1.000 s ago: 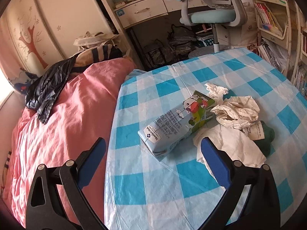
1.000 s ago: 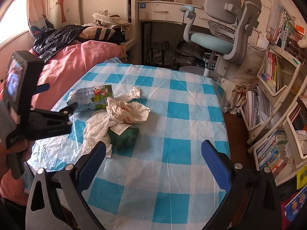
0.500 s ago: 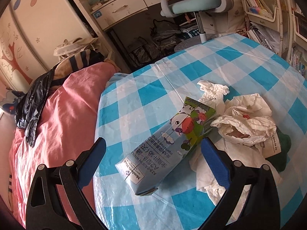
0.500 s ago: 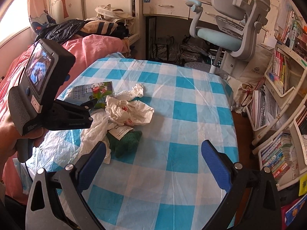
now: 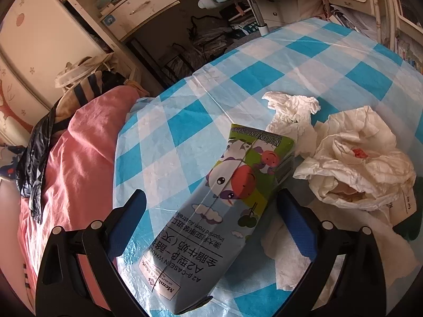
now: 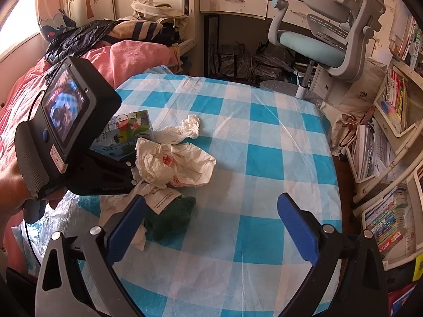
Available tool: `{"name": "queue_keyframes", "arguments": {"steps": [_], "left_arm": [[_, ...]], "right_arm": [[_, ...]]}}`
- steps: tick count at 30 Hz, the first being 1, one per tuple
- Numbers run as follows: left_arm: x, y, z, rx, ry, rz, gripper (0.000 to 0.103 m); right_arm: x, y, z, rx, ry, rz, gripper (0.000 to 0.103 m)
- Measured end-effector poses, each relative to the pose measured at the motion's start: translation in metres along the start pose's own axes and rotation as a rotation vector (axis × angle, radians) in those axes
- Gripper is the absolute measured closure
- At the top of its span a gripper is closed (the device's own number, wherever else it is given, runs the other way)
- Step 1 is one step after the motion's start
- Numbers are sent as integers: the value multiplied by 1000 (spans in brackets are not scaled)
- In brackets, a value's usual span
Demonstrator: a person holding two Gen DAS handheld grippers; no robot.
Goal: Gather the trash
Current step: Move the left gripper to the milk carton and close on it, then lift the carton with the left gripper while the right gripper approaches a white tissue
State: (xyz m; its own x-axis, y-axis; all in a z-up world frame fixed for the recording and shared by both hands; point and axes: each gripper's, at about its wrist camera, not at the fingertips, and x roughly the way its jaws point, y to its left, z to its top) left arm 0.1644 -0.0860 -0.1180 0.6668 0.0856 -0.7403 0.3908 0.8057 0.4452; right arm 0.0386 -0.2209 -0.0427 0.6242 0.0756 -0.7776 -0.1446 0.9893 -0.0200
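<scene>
A blue and green milk carton (image 5: 219, 219) lies on its side on the checked tablecloth (image 5: 264, 76). My left gripper (image 5: 211, 224) is open, its blue pads on either side of the carton's near half without touching it. Beside the carton lie a crumpled white tissue (image 5: 293, 111), a crumpled white plastic bag (image 5: 362, 163) and a flat white tissue (image 5: 290, 261). In the right wrist view the same carton (image 6: 127, 129), bag (image 6: 174, 166) and a dark green cloth (image 6: 171, 219) with a paper tag show. My right gripper (image 6: 211, 229) hangs open over bare tablecloth, right of the green cloth.
A bed with a pink cover (image 5: 68, 163) borders the table's left edge. A blue-grey office chair (image 6: 325, 34) and a desk (image 6: 232, 0) stand beyond the far edge. Bookshelves (image 6: 391, 137) line the right side. A hand (image 6: 10, 182) holds the left gripper's body.
My left gripper has moved forward and down, so the carton now lies between its open pads. My right gripper has crept slightly closer to the trash pile.
</scene>
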Motion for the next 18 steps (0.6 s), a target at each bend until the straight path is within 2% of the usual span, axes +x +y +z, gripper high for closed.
{"name": "queue_keyframes", "arguments": {"steps": [2,4,5,6,12,18], "left_arm": [[0,1,0,-18,13,-25,14],[-1,3,-1,-40,31,-60,28],[-1,4,-1,-44,46,-64,51],[-1,5,-2,-56,66,-87,68],[-11,12,-16,-134,112,-112,69],[-49,8,-28,-167,88,-108,69]], "right_arm": [[0,2,-1,-7,2,4,8],[-1,4,-1,-14,4,6,8],[-2,4,-1,-14,4,6,8],[-3,4,-1,-11,3,7,8],[-8,5,-4,-10,-1,12,8],[-20,10,-10,-8,-14,27,8]]}}
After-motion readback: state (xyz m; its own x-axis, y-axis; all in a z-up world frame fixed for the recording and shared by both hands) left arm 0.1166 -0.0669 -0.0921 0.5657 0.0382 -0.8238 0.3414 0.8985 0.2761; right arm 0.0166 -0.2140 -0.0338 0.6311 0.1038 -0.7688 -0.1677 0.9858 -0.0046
